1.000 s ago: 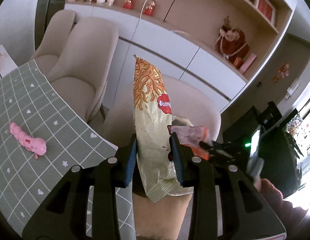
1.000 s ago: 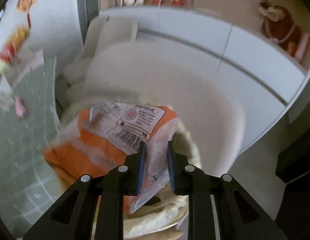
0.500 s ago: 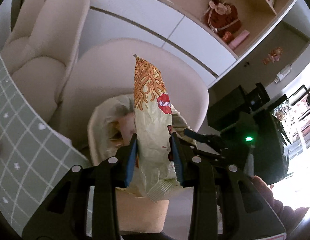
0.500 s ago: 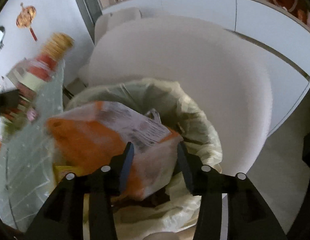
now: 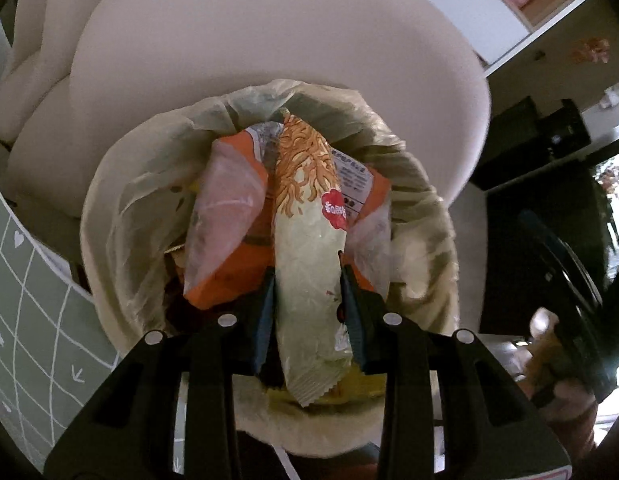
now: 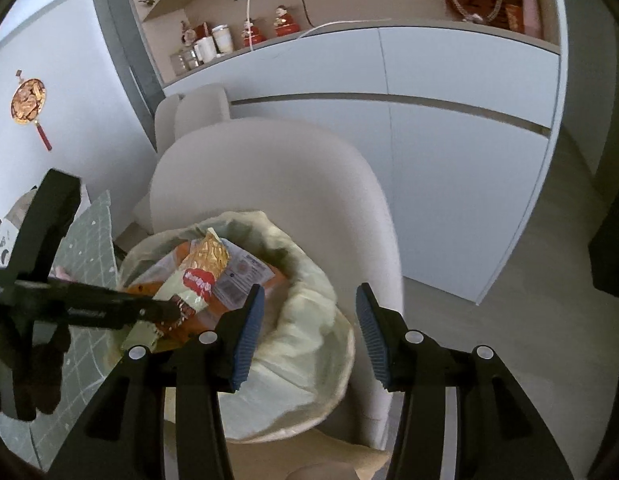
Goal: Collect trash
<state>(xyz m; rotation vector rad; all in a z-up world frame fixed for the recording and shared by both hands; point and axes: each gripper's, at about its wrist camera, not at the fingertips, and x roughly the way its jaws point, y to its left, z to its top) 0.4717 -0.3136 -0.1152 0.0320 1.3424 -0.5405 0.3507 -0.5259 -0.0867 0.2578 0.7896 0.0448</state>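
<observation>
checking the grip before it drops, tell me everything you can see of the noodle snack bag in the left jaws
The snack bag is a long, narrow, crinkled foil pouch, pale cream-green, with golden noodle strands printed at its far end, a red round logo and a serrated seam at the near end. The left gripper is shut on its lower half. It points into the lined bin, lying over the orange packet there.

Cream upholstered chair (image 6: 277,184), near; two more (image 6: 193,110) behind. White cabinets (image 6: 429,92) along far wall (open shelf (image 6: 237,40) holds jars, figurines). Pale floor (image 6: 549,280), right. Red ornament (image 6: 27,100) hangs on left wall.
</observation>
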